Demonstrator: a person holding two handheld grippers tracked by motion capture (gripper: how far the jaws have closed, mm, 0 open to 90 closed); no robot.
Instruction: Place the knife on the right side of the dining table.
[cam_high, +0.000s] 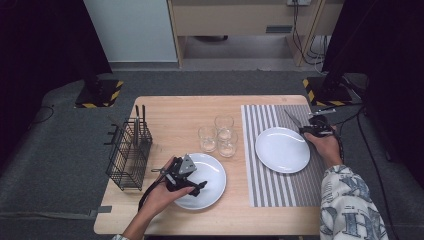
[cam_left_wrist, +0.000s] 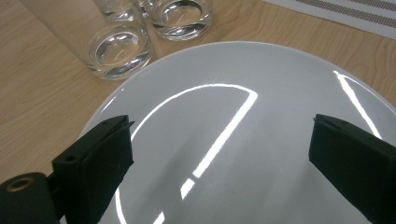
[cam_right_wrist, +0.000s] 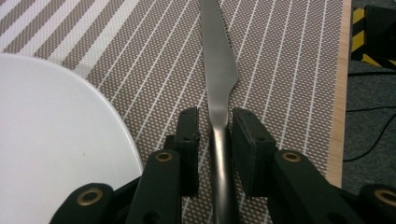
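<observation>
A wooden table (cam_high: 170, 107) seen from above, with everything placed here relative to the three glasses (cam_high: 220, 134) clustered near its middle. Far left of the glasses, a black wire basket (cam_high: 129, 155) stands at the table's edge with cutlery upright in it. Just in front of the glasses and a little left lies a white plate (cam_high: 212, 182). The left gripper (cam_left_wrist: 219, 158) hovers over this plate, its jaws spread wide apart with nothing between them. Right of the glasses, a striped placemat (cam_high: 270, 185) carries a second white plate (cam_high: 281, 150). Farther right still, beyond that plate, the right gripper (cam_right_wrist: 215, 128) pinches a metal knife (cam_right_wrist: 219, 70) by the neck of its handle. The blade points away over the placemat, just beside the second plate's rim.
</observation>
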